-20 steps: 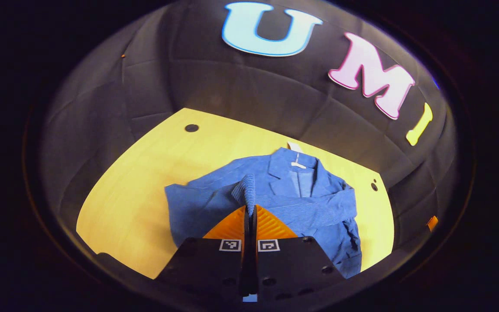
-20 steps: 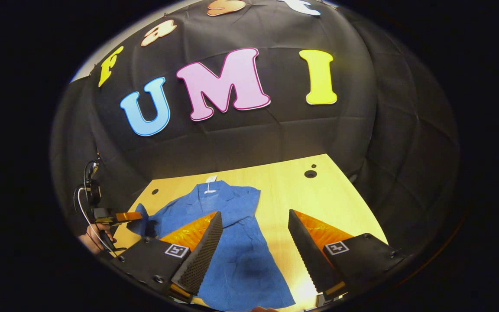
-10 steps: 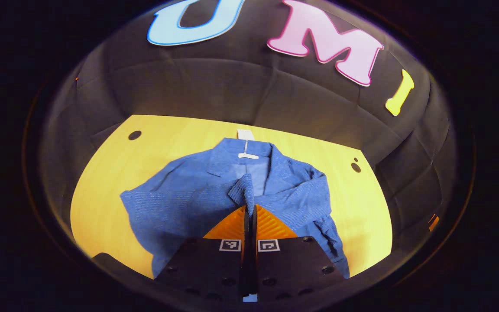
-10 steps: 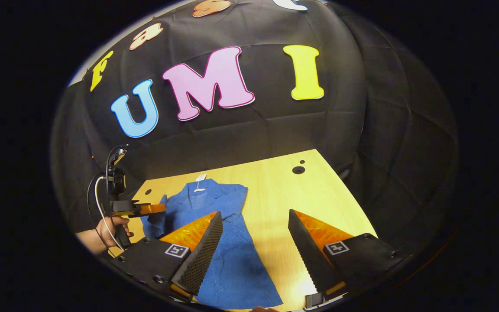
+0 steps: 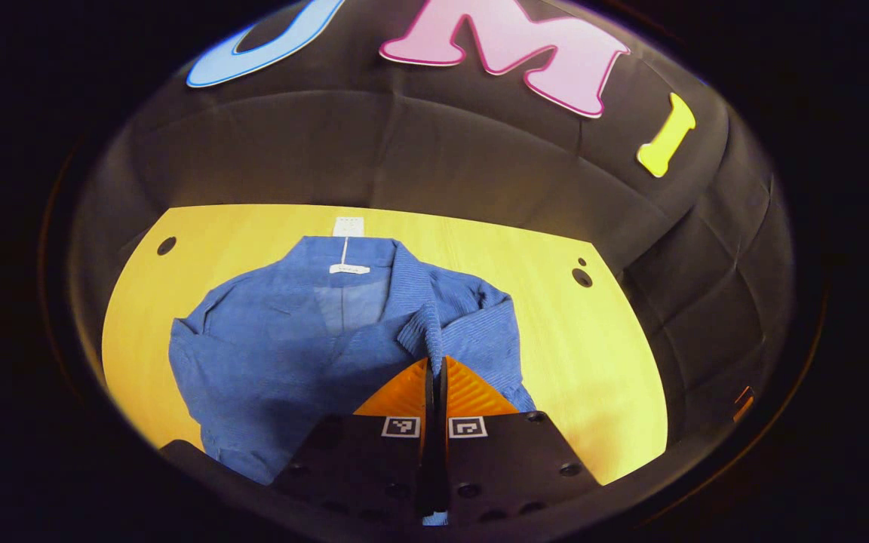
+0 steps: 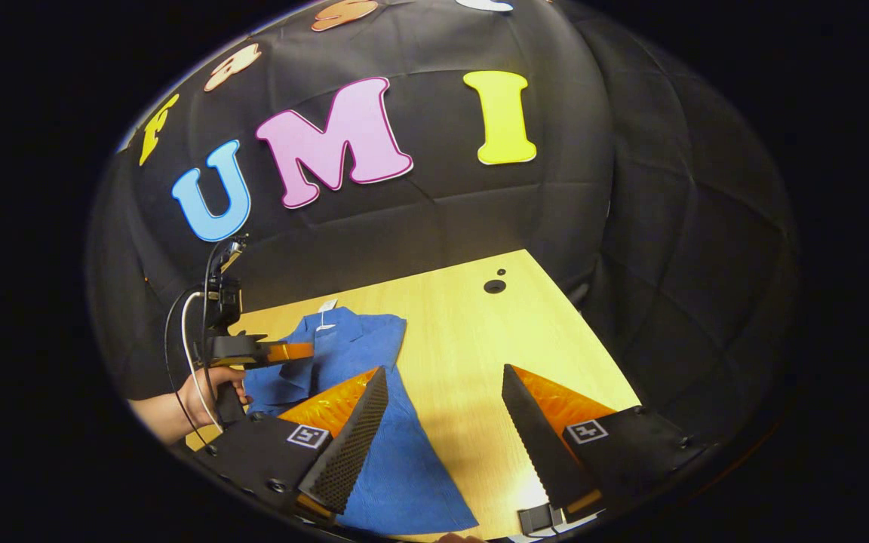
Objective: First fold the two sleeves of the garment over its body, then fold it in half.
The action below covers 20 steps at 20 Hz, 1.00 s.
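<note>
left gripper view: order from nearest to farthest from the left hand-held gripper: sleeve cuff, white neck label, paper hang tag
1. Ribbed blue sleeve cuff, pinched at the left hand-held gripper.
2. White neck label, inside the blue jacket collar, up-left.
3. White paper hang tag, beyond the collar on the yellow wooden table.

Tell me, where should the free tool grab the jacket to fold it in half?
Probably the hem, the edge nearest the open right tool. It lies flat on the table, so come in low from the near side, pinch that edge, and carry it toward the collar. The left tool is shut on a sleeve.
</note>
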{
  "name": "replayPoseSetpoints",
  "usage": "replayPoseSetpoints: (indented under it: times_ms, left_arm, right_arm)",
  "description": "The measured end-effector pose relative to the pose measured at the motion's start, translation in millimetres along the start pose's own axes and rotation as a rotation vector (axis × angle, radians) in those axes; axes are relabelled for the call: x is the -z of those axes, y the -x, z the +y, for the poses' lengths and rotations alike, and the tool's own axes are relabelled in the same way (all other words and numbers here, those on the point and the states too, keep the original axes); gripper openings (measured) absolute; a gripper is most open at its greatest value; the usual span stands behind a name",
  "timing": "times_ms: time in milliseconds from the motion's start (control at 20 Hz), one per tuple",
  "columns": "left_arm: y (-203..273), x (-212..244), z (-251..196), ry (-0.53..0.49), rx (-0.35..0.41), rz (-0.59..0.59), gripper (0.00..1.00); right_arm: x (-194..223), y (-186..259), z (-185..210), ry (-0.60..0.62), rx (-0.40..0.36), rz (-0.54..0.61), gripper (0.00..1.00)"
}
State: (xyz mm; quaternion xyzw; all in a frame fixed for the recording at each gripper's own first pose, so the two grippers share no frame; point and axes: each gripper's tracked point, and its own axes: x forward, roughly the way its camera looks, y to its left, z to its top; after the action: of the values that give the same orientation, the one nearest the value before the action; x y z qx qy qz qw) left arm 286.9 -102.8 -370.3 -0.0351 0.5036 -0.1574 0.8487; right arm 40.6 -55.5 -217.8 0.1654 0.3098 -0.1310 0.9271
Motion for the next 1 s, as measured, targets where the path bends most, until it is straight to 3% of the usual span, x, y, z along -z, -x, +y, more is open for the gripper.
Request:
replayPoseSetpoints:
  times_ms: [300,800,900,950,1000]
  left_arm:
    - [-34,9,-4,-0.066,-0.043,0.094,0.00]
    - [-79,24,-15,-0.266,-0.209,0.221,0.05]
    - [-80,17,-21,-0.260,-0.210,0.178,0.28]
    - [-81,15,-33,-0.239,-0.171,0.158,0.49]
    - [-79,14,-46,-0.222,-0.122,0.147,0.54]
  right_arm:
    - [7,7,-9,-0.031,0.026,0.017,0.98]
    - [21,12,-39,-0.059,0.090,0.038,0.98]
    - [23,14,-44,-0.060,0.095,0.044,0.98]
    - [24,14,-46,-0.059,0.097,0.047,0.98]
    - [26,15,-48,-0.061,0.098,0.051,0.98]
